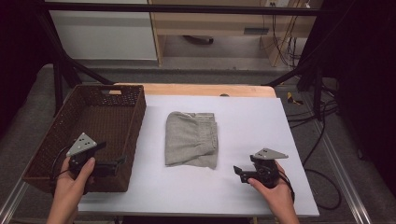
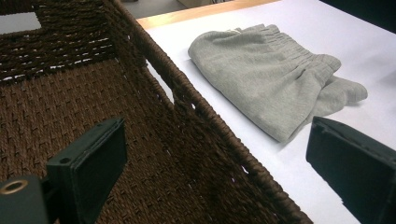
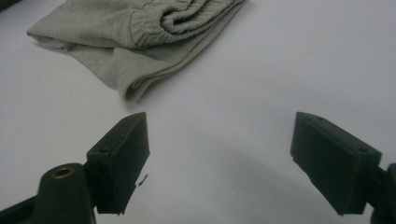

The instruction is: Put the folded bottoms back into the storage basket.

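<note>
A folded grey garment (image 1: 191,138) with an elastic waistband lies in the middle of the white sheet (image 1: 247,121). A brown wicker basket (image 1: 135,126) stands at the left with nothing inside. My left gripper (image 1: 122,162) hovers over the basket's near right corner and is open. In the left gripper view its jaws (image 2: 219,172) straddle the basket wall (image 2: 196,107), and the garment (image 2: 266,79) lies beyond it. My right gripper (image 1: 239,173) sits low over the sheet to the right of the garment's near corner. It is open with nothing between its jaws (image 3: 224,158), and the garment (image 3: 135,42) lies ahead.
The table's wooden far edge (image 1: 196,89) shows behind the sheet. A black frame and cables (image 1: 317,107) stand at the right and back. Bare sheet surrounds the garment.
</note>
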A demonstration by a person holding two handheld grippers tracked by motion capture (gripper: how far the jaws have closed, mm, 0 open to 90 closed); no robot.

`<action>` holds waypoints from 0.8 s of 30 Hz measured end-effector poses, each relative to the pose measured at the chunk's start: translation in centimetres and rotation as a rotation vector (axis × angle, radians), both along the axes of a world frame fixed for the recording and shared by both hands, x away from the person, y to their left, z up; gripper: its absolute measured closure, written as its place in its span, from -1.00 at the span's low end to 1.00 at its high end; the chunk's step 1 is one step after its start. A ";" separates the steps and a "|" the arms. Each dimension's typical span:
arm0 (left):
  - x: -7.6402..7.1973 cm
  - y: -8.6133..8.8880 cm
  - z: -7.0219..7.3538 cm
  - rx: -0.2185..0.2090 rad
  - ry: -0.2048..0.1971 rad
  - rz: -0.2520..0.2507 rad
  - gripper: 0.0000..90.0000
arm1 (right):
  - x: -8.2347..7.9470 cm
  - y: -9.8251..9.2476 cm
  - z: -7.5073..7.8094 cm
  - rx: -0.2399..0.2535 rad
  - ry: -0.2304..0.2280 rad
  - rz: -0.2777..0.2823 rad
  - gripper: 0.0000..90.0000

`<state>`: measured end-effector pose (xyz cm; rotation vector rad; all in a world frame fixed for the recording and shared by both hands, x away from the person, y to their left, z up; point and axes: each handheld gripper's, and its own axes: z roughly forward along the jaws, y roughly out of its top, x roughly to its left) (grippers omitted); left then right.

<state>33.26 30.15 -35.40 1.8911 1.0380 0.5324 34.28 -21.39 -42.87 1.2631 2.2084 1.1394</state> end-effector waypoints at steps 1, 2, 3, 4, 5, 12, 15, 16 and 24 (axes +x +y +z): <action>0.0 0.0 0.0 0.006 -0.005 0.002 -0.88 | 0.0 0.2 0.0 -0.006 -0.001 0.000 -0.53; 0.0 0.0 0.0 0.001 -0.001 -0.003 -0.88 | 0.0 0.4 0.0 -0.013 -0.001 0.002 -0.51; 0.0 0.0 0.0 0.002 -0.001 -0.004 -0.88 | 0.0 1.0 0.0 -0.016 -0.002 -0.002 -0.50; 0.0 -0.1 0.0 0.006 -0.003 -0.004 -0.88 | 0.0 1.2 0.0 -0.018 0.000 0.002 -0.48; 0.0 -0.1 0.0 0.006 -0.003 -0.004 -0.88 | 0.0 1.2 0.0 -0.018 0.000 0.002 -0.48; 0.0 -0.1 0.0 0.013 -0.001 -0.008 -0.88 | -0.2 3.4 -0.1 -0.049 0.051 0.069 -0.31; 0.0 -0.1 0.0 0.020 -0.006 -0.004 -0.88 | 0.0 4.6 -0.1 -0.038 0.072 0.105 -0.15; 0.0 -0.1 0.0 0.020 -0.006 -0.004 -0.88 | 0.0 4.9 0.0 -0.042 0.078 0.109 -0.14; 0.1 -0.2 0.0 0.017 0.003 -0.006 -0.88 | 1.5 7.9 -0.1 -0.039 0.081 0.158 -0.01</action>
